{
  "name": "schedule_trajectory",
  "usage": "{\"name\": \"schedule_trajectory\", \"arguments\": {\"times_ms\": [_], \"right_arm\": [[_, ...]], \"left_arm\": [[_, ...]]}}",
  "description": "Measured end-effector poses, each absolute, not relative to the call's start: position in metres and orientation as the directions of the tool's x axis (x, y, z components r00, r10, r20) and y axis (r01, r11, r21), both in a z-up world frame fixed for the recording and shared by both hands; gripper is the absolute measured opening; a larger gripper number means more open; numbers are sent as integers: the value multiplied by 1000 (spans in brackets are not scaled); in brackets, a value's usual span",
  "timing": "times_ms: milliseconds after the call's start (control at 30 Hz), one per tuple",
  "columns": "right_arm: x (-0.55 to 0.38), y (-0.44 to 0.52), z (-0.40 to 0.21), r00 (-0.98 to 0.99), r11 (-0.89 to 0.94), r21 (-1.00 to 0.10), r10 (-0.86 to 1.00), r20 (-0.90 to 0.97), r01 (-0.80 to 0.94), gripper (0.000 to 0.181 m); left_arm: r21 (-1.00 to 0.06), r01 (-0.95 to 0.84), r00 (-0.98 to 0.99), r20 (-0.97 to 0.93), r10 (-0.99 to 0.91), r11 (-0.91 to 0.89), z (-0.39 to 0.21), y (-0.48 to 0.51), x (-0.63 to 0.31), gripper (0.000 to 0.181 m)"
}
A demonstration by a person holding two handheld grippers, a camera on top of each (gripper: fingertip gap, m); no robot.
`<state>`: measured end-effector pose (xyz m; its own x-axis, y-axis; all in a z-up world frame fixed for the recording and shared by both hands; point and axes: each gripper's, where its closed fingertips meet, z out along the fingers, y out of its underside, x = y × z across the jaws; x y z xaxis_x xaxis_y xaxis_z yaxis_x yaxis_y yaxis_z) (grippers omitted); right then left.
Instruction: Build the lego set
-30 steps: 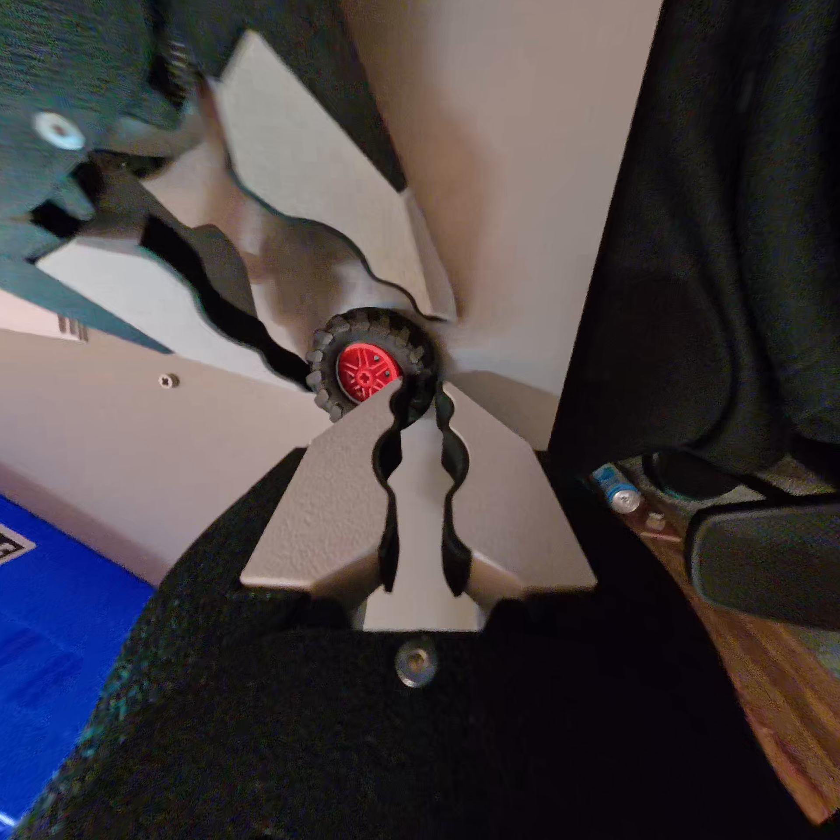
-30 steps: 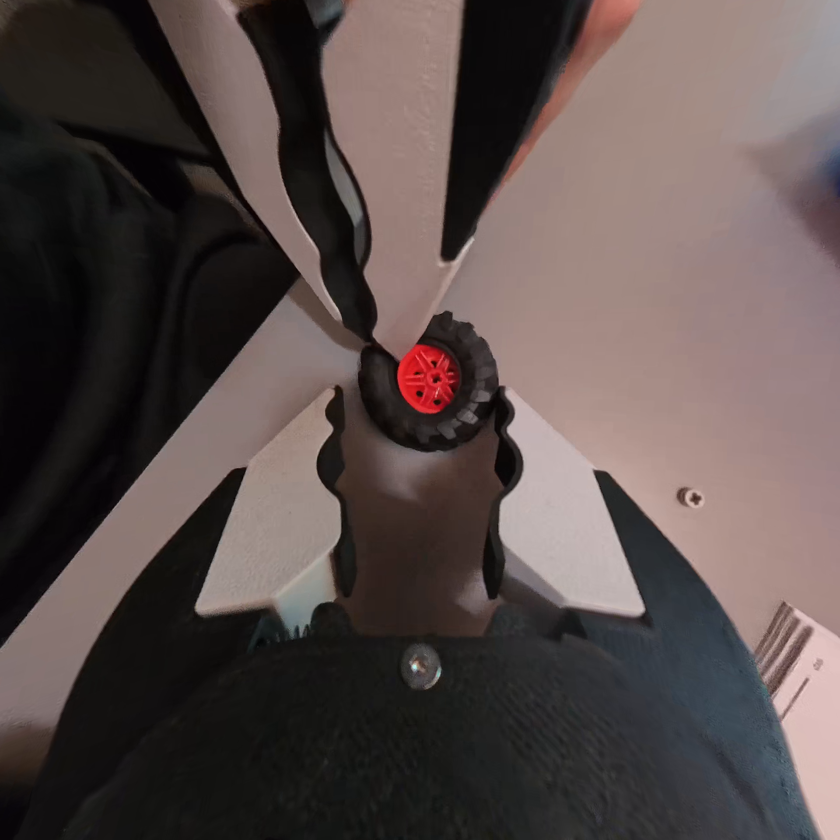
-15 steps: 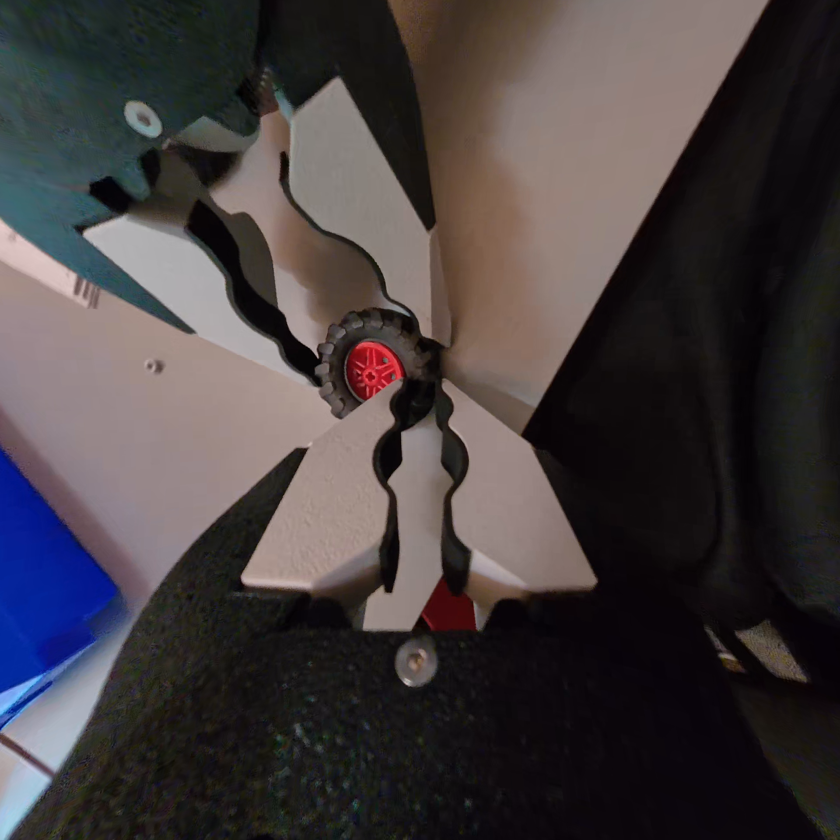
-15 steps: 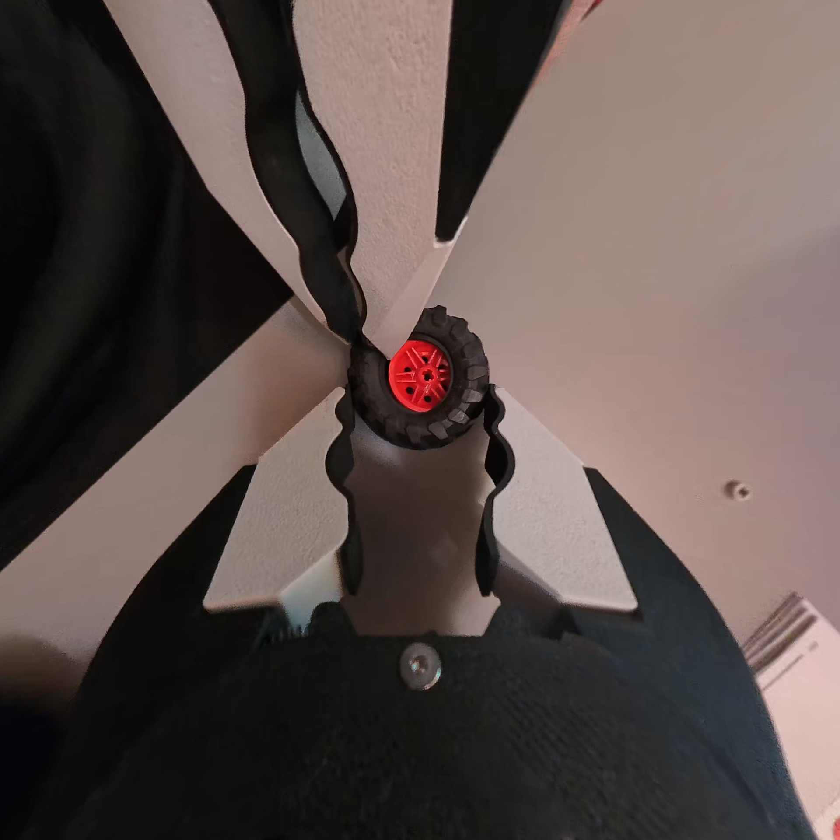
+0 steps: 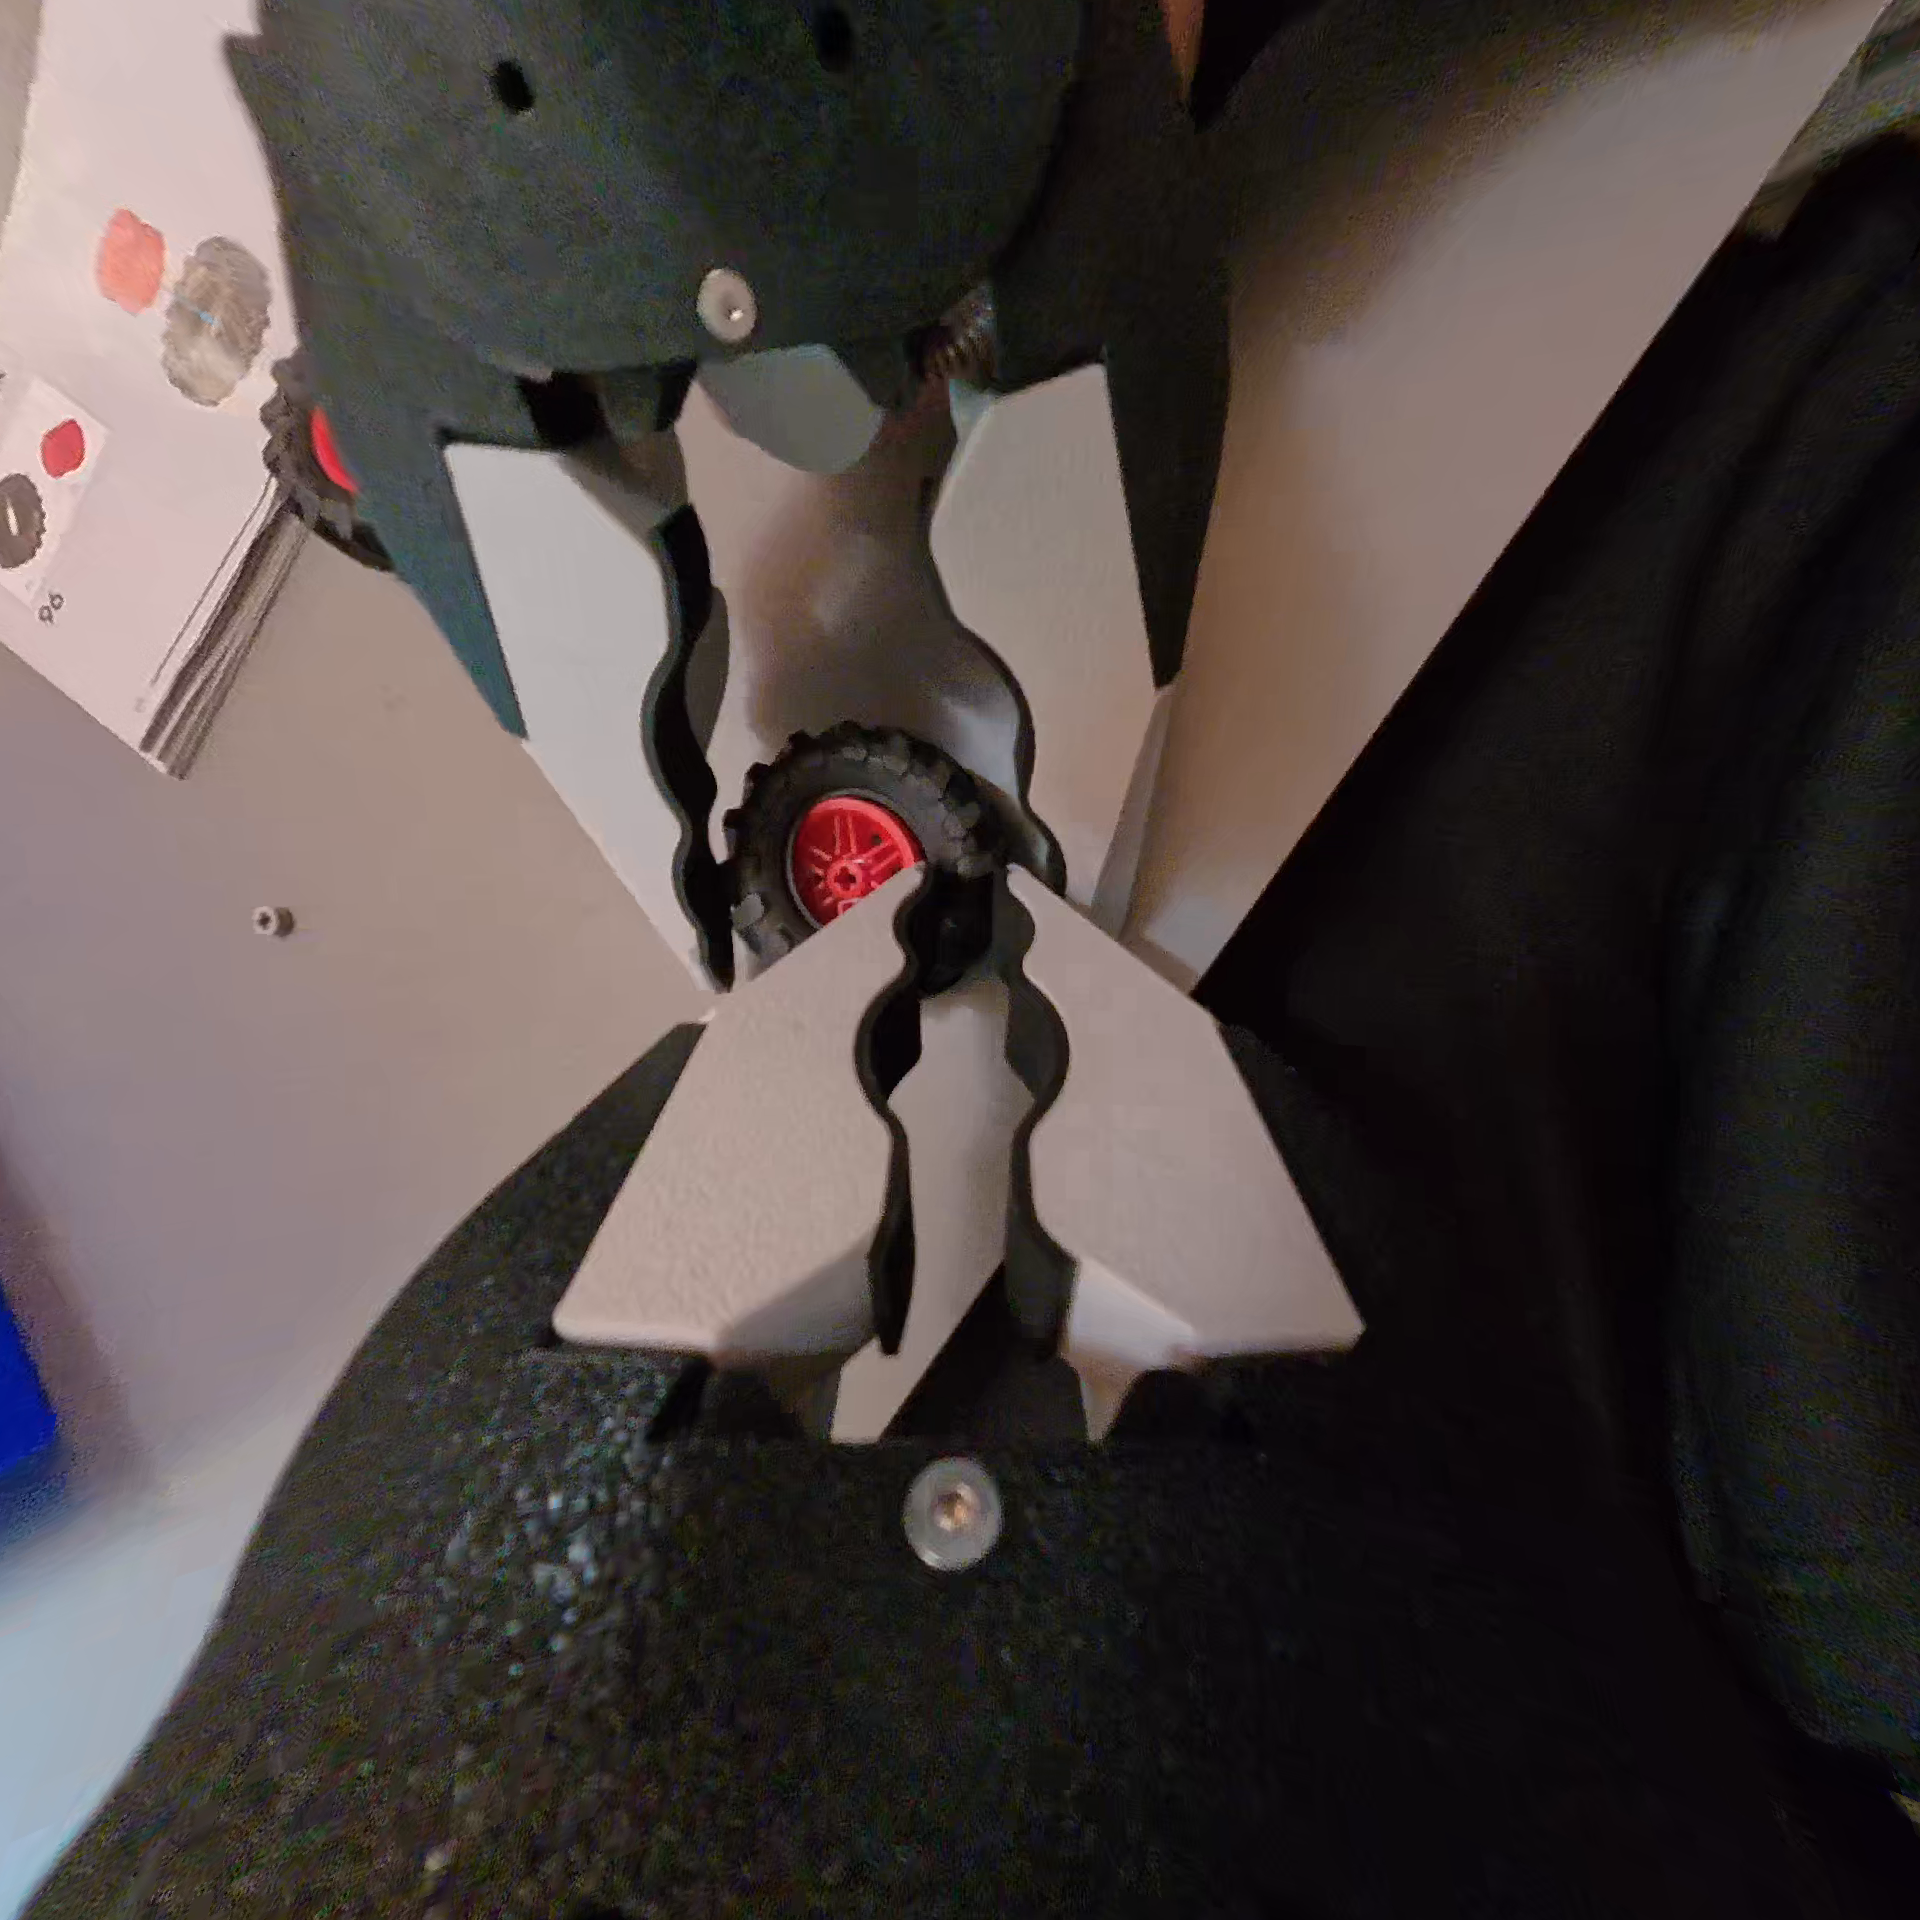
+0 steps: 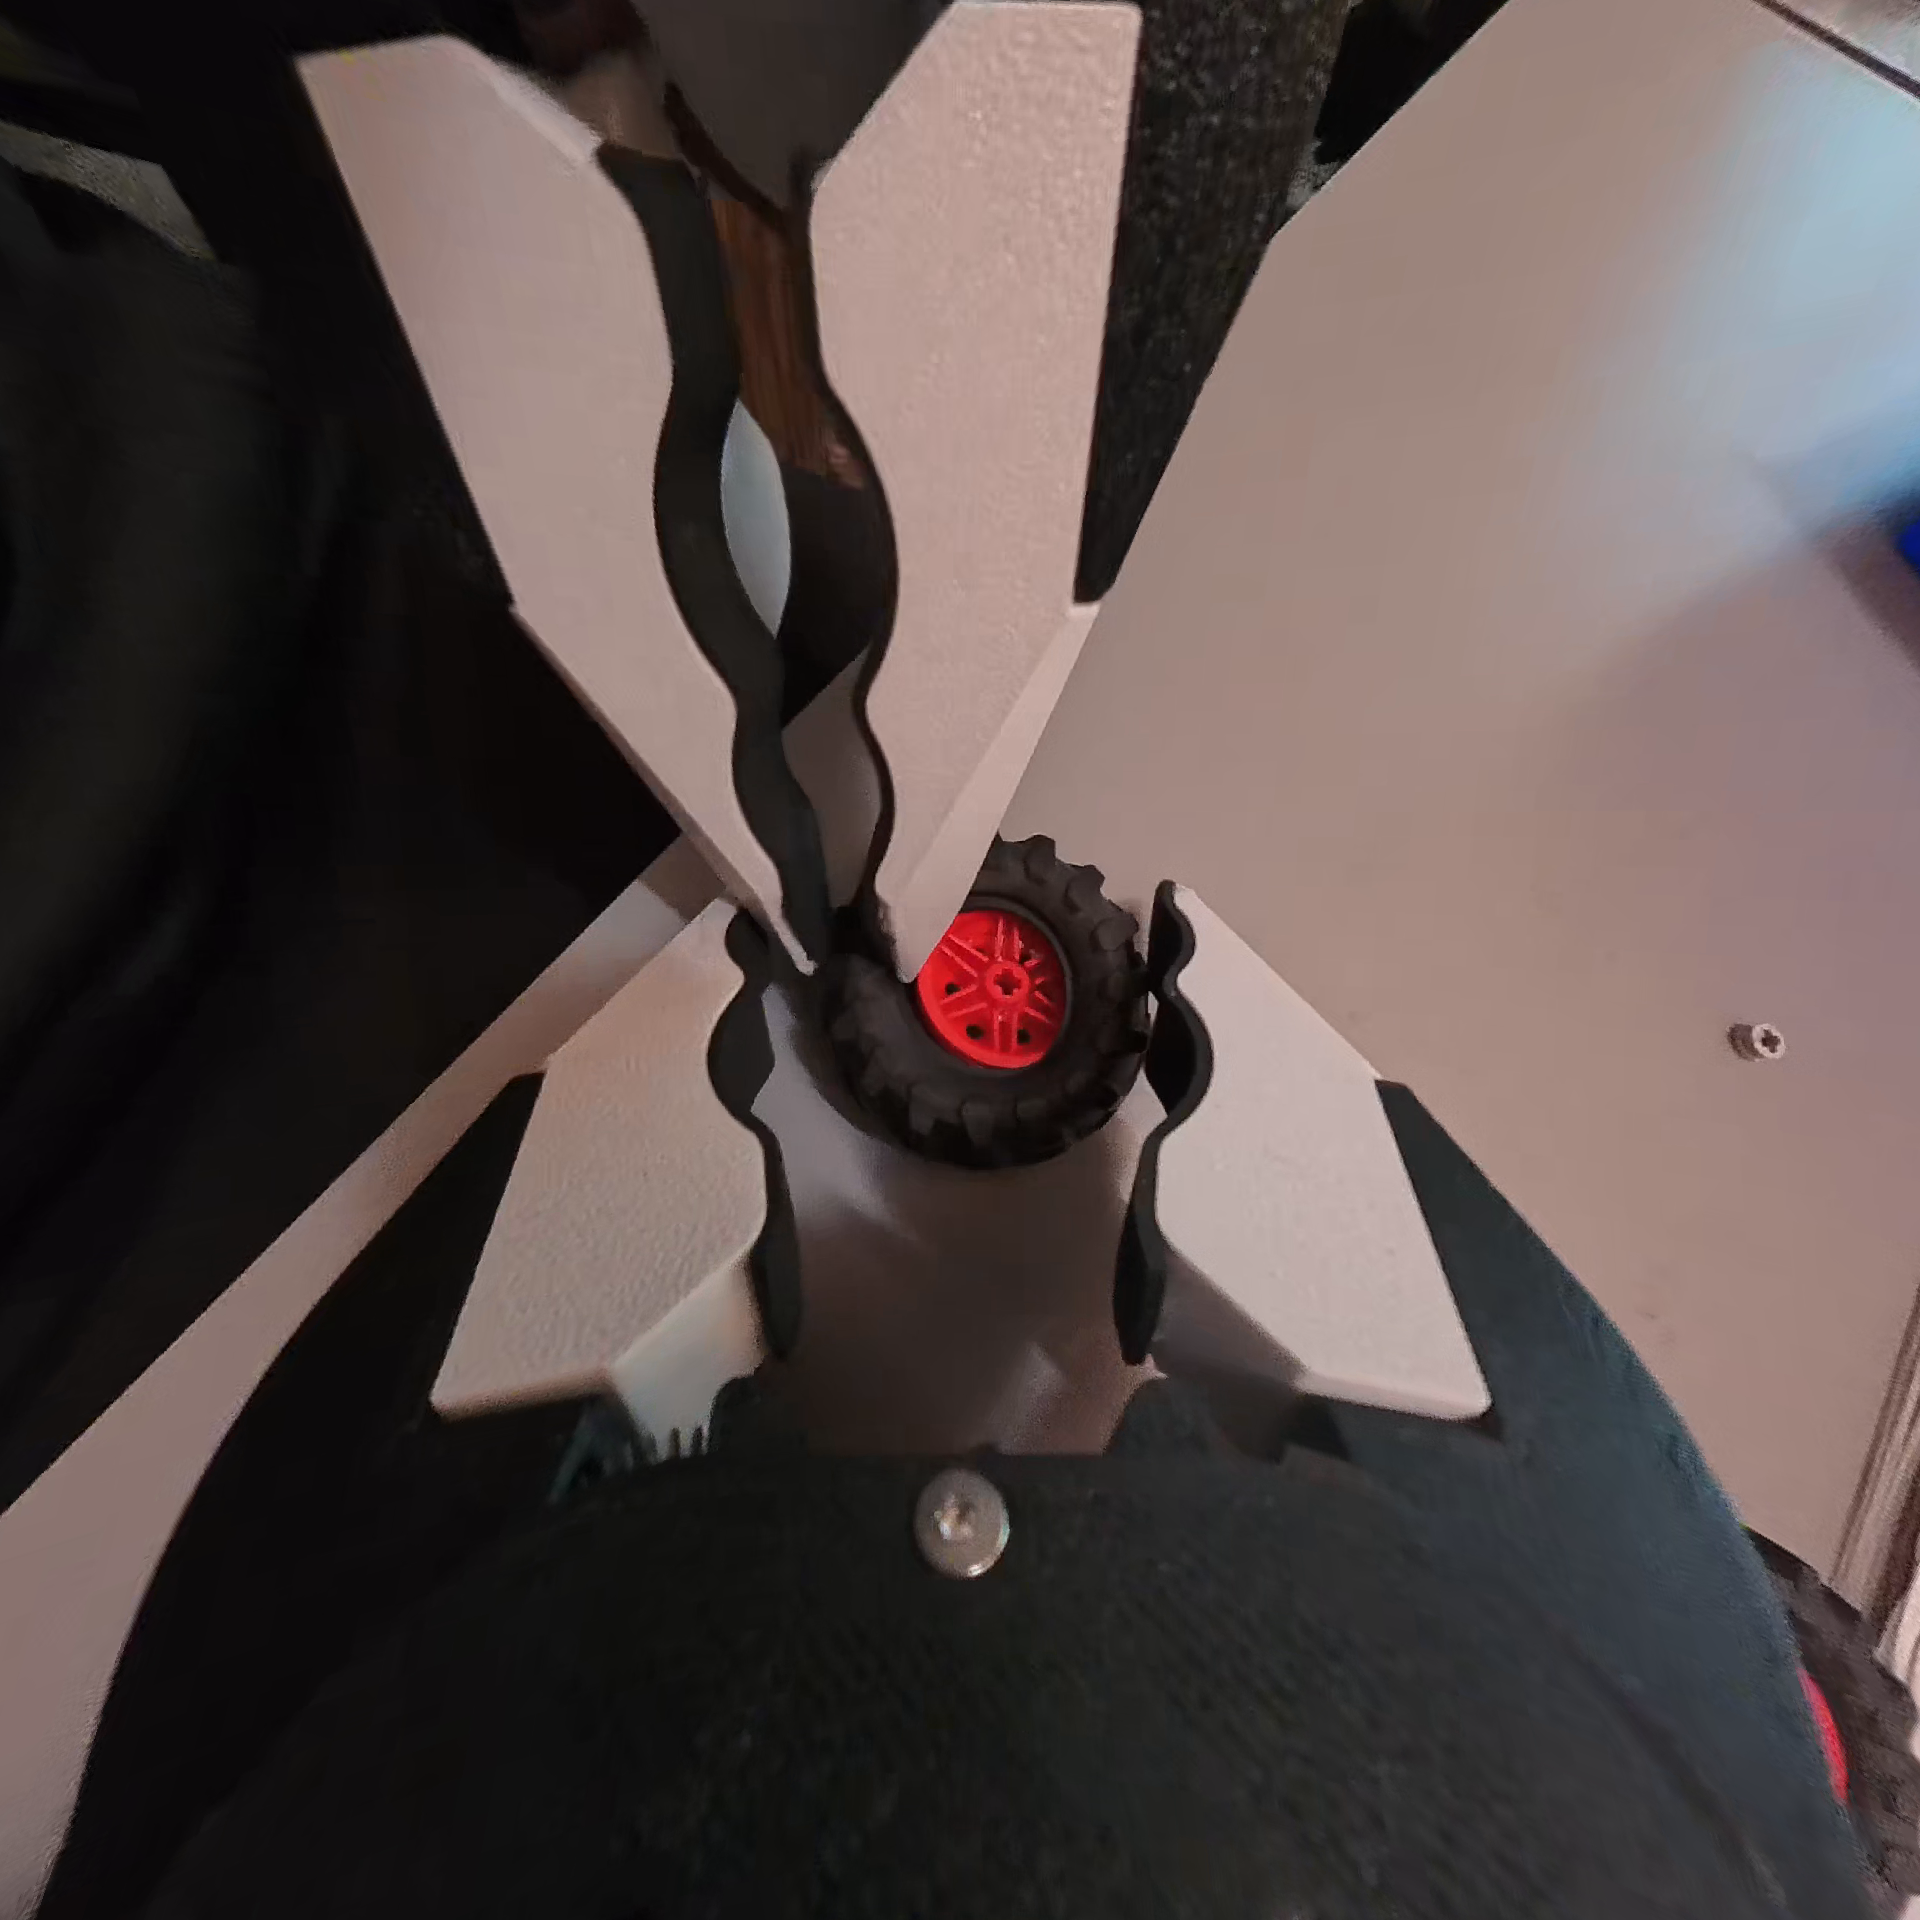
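Note:
A small wheel (image 5: 852, 862) with a black knobbly tyre and a red spoked rim is held between both grippers above the white table (image 5: 312, 1091). My left gripper (image 5: 961, 888) is shut on the tyre's edge, one finger outside it and one over the rim face. My right gripper (image 6: 956, 925) faces it and is closed around the wheel (image 6: 997, 997), with its pads against the tyre's sides. In the right wrist view the left gripper's fingertips (image 6: 914, 945) partly hide the wheel's left side.
An instruction booklet (image 5: 94, 436) lies at the far left with a second wheel (image 5: 312, 457) beside it. A person's dark clothing (image 5: 1558, 935) is close by, also in the right wrist view (image 6: 208, 727). Screw heads (image 6: 1756, 1039) sit in the table top. The grippers are tip to tip, or close to it.
Both grippers have turned together with the wheel still held between them. The right gripper now comes in from straight ahead, and the booklet has come into the left wrist view.

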<state>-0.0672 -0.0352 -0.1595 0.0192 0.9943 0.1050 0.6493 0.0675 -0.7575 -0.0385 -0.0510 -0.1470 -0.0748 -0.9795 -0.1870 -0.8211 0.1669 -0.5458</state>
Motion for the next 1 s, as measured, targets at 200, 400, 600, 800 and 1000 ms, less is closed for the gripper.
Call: {"name": "schedule_trajectory", "arguments": {"times_ms": [200,400,600,800,1000], "right_arm": [[-67,-39,-161,-8,47,-764,998,55,644,62],[-66,-38,-162,12,25,-763,999,43,646,62],[-67,-37,-162,41,8,-763,998,46,646,62],[-66,-38,-162,57,-20,-761,998,23,648,64],[-49,-29,-139,150,-241,-808,970,-189,538,64]], "left_arm": [[-644,-744,-64,-197,-978,178,-134,-49,-44,14],[-675,-722,27,-247,-969,152,-115,-37,-55,9],[-698,-660,401,-17,-916,-276,-132,-18,-61,21],[-693,-580,420,195,-886,-428,-146,-29,-54,19],[-734,-532,471,159,-868,-423,-149,-23,-49,14]]}}
